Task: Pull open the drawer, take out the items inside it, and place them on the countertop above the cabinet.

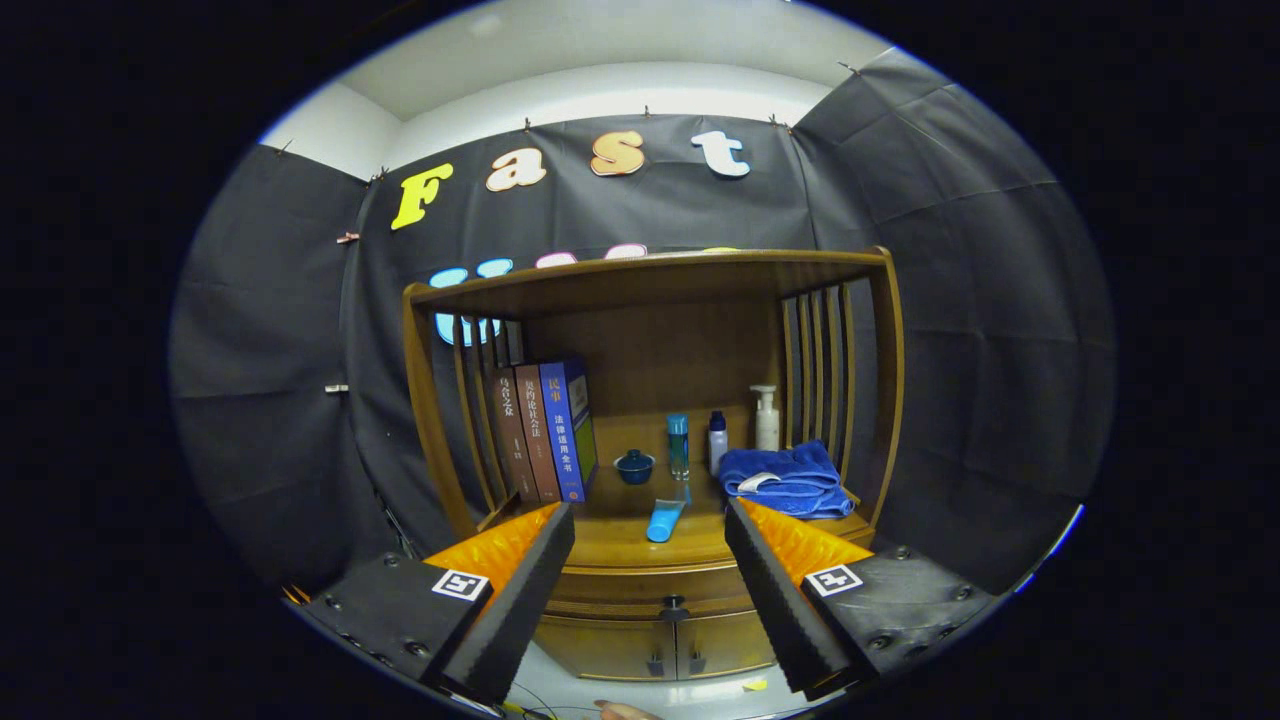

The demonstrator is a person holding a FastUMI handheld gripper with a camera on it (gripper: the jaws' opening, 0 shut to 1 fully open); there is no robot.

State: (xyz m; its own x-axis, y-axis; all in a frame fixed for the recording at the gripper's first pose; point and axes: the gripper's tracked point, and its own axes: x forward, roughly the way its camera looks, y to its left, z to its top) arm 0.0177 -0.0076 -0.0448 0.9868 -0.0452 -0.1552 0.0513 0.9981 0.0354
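I hold the hand-held gripper (650, 560) back from the cabinet (655, 640), fingers spread wide and gripping nothing. The drawer (640, 590) sits shut, its knob (675, 604) centred between the fingers, which suits a straight approach. On the worktop (620, 545) above lie a blue tube (664, 520), a folded blue towel (785, 480), small bottles (697, 443), a pump bottle (766, 417), a dark bowl (634, 466), and books (545, 435) leaning at the left. This fits either emptied and closed, or contents hidden inside.
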